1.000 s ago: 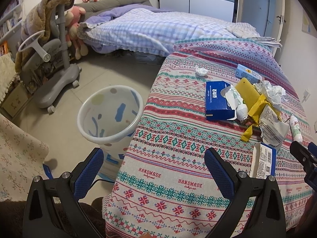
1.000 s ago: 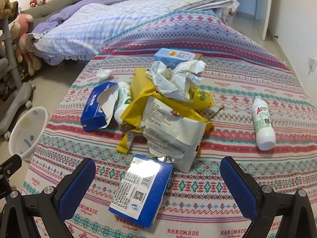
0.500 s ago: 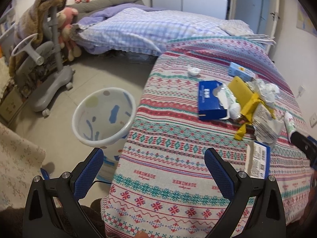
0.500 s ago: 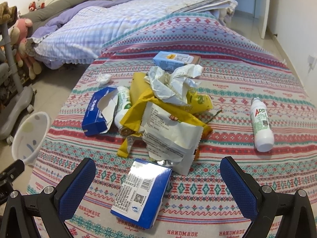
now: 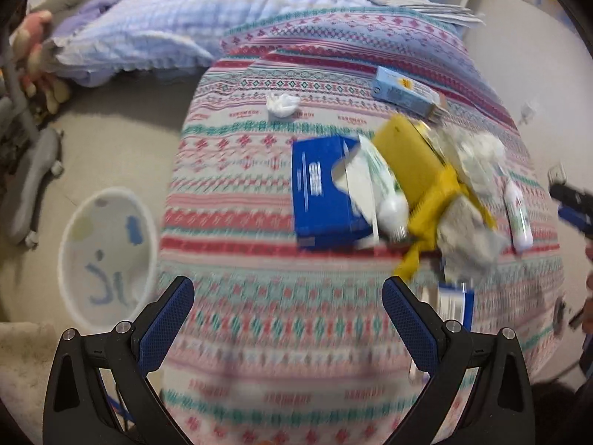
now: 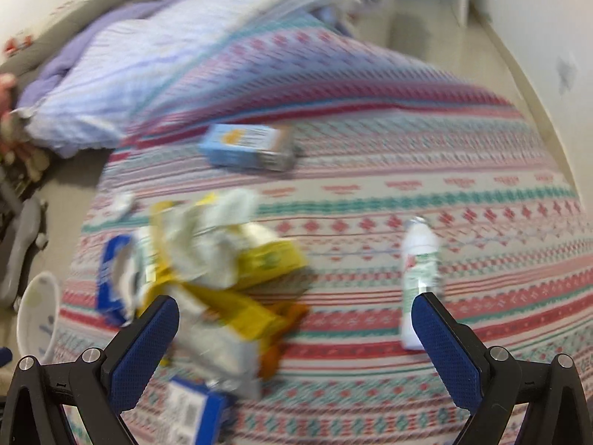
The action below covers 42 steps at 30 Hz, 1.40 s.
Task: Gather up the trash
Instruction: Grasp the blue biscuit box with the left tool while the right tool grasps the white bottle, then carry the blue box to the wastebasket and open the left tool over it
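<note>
Trash lies heaped on a table under a patterned cloth (image 5: 259, 326): a blue tissue box (image 5: 320, 189), yellow wrappers (image 5: 418, 170), crumpled white paper (image 6: 211, 233), a silvery bag (image 5: 467, 233), a small blue carton (image 6: 192, 411), a light-blue box (image 6: 248, 144), a white bottle (image 6: 420, 270) and a tissue wad (image 5: 281, 104). My left gripper (image 5: 287, 296) hangs open over the cloth, short of the tissue box. My right gripper (image 6: 294, 313) is open above the pile's right side, with the bottle by its right finger. Both views are blurred.
A white wastebasket (image 5: 107, 256) with blue marks stands on the floor left of the table. A grey chair base (image 5: 29, 181) is further left. A bed with a checked quilt (image 5: 178, 18) lies beyond the table. A wall (image 6: 548, 37) runs along the right.
Both grippers have moved forward and in over the table; the trash pile looks larger and nearer. The right view has swung rightward toward the bottle. Both stay open and empty.
</note>
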Tool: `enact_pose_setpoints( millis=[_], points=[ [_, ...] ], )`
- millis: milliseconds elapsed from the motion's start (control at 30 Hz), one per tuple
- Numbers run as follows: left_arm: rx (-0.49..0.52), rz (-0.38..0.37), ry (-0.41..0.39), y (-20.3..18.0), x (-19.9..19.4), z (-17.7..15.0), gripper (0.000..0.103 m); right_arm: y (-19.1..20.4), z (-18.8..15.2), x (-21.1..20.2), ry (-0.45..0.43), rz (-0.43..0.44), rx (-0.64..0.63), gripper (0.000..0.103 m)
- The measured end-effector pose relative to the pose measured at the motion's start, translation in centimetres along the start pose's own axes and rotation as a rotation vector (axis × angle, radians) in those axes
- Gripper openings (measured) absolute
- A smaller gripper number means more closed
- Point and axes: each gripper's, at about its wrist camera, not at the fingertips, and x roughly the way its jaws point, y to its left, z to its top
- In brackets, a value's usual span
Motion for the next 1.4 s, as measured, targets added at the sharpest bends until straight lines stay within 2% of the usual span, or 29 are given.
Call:
enact_pose_setpoints(
  millis=[133, 233, 433, 500, 667, 733, 800, 933, 1000, 1067, 1167, 1400],
  points=[
    [-0.110, -0.106, 0.081, 0.9, 3.9, 2.2, 0.100, -2.9, 1.7, 2.4, 0.089, 0.058, 0.093, 0.103],
    [-0.161, -0.151, 0.123, 0.8, 6.3, 3.2, 0.089, -4.2, 2.5, 3.7, 0.111, 0.044, 0.117, 0.103],
    [-0.177, -0.144, 0.127, 0.3, 8.5, 4.1, 0.073, -7.2, 3.5, 5.2, 0.153, 0.042, 0.180, 0.103],
    [-0.160, -0.115, 0.110, -0.1, 8.6, 4.4, 0.058, -8.2, 3.8, 5.6, 0.157, 0.046, 0.205, 0.103],
    [-0.130, -0.099, 0.100, -0.7, 8.5, 4.5, 0.056, -10.5, 3.7, 6.7, 0.193, 0.001, 0.257, 0.103],
    [-0.146, -0.115, 0.100, -0.6, 8.2, 4.5, 0.055, -11.1, 3.3, 7.3, 0.218, -0.029, 0.266, 0.097],
    [-0.156, -0.122, 0.096, -0.4, 7.8, 4.4, 0.054, -11.4, 2.9, 7.9, 0.247, -0.030, 0.279, 0.086],
    [-0.166, -0.127, 0.088, 0.1, 7.0, 4.2, 0.053, -11.7, 1.8, 9.5, 0.318, 0.028, 0.308, 0.067],
    [-0.167, -0.135, 0.078, 0.1, 6.6, 3.9, 0.053, -11.6, 1.3, 10.1, 0.351, 0.043, 0.303, 0.039],
    [-0.169, -0.147, 0.068, 0.1, 5.9, 3.5, 0.053, -11.4, 1.0, 10.4, 0.359, 0.063, 0.302, 0.039],
    [-0.164, -0.154, 0.045, 0.0, 4.7, 2.9, 0.053, -11.2, 0.9, 9.6, 0.322, 0.045, 0.287, 0.039],
    [-0.163, -0.151, 0.001, 0.9, 2.4, 1.8, 0.053, -10.0, 1.0, 5.3, 0.226, 0.067, 0.234, 0.039]
  ],
)
